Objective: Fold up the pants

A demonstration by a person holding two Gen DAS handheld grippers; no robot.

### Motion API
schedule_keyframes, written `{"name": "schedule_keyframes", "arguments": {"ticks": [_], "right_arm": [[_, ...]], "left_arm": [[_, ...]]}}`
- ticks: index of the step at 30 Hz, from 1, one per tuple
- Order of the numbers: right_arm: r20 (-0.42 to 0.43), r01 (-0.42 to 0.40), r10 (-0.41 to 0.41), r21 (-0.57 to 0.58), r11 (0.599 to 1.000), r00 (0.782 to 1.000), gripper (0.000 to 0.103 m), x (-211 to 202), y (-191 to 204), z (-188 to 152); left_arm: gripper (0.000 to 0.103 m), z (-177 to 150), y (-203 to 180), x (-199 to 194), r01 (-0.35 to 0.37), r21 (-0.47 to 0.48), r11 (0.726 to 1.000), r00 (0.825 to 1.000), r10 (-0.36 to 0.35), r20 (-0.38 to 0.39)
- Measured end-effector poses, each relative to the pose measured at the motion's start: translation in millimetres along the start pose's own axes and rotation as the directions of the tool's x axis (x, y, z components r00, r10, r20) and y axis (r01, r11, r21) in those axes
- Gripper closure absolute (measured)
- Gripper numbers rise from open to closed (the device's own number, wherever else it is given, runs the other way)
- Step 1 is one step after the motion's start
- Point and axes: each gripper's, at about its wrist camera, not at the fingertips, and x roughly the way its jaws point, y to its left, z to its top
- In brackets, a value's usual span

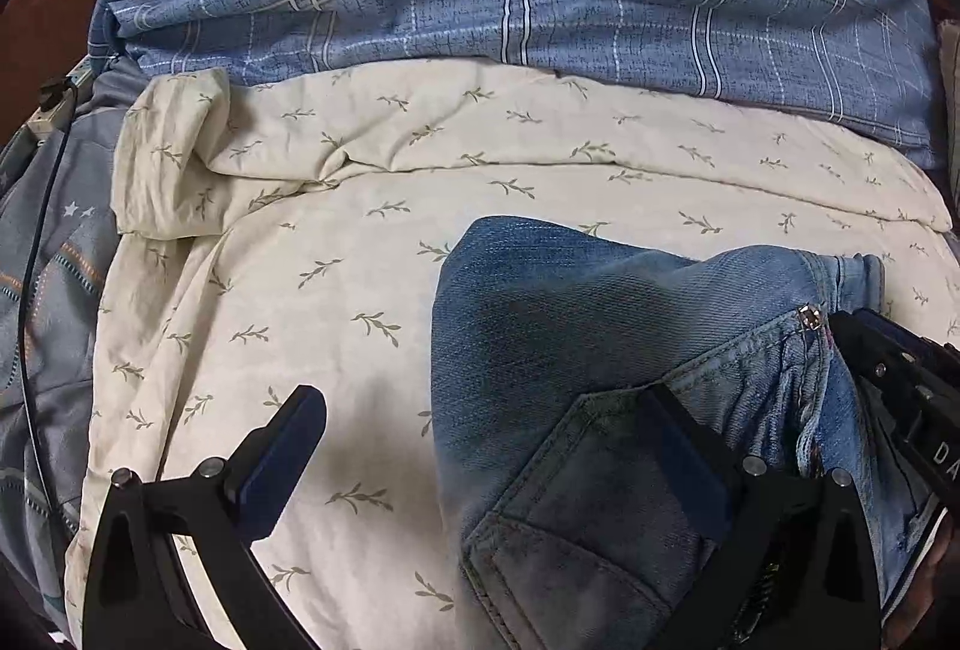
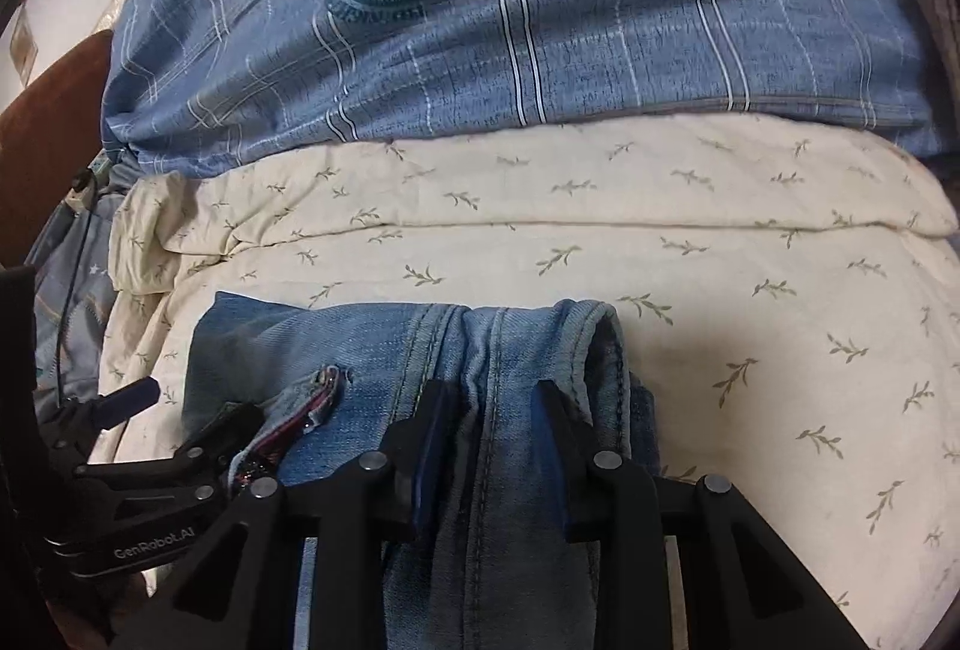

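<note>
Blue denim pants lie folded on a cream leaf-print sheet; a back pocket and the zipper show in the left wrist view. My left gripper is open wide, its right finger resting on the pocket area, its left finger over bare sheet. My right gripper is shut on a bunched fold of the pants near the leg hems. The left gripper also shows at the left of the right wrist view, beside the zipper.
A blue plaid duvet with a round emblem lies bunched behind the sheet. A grey star-print cover, a black cable and a power strip are at the left. A brown headboard stands at the far left.
</note>
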Motion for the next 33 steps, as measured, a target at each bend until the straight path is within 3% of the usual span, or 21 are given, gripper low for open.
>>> {"name": "schedule_keyframes", "arguments": {"ticks": [8,11,15,19,25,33], "right_arm": [[0.119,-0.019,0.024,-0.046,0.999,0.993,0.070,-51,4,-18],[0.117,-0.030,0.039,-0.072,0.997,0.992,0.070,-66,7,-30],[0.095,-0.063,0.069,-0.066,0.996,0.993,0.070,-76,8,-45],[0.070,-0.064,0.070,-0.081,0.995,0.995,0.070,-82,11,-68],[0.057,0.000,0.008,-0.128,0.992,0.998,0.070,-78,18,-90],[0.075,0.067,-0.054,-0.179,0.982,0.996,0.069,-64,27,-96]], "left_arm": [[0.000,-16,15,-48,-0.038,-0.028,0.999,0.992,0.041,0.118],[0.000,-25,20,-65,-0.069,-0.028,0.997,0.987,0.072,0.141],[0.000,-45,22,-70,-0.081,-0.014,0.997,0.990,0.082,0.116],[0.000,-70,19,-70,-0.038,-0.011,0.999,0.997,0.039,0.065],[0.000,-95,8,-70,-0.081,0.051,0.995,0.993,0.076,0.085],[0.000,-99,11,-52,-0.033,0.051,0.998,0.997,0.030,0.067]]}}
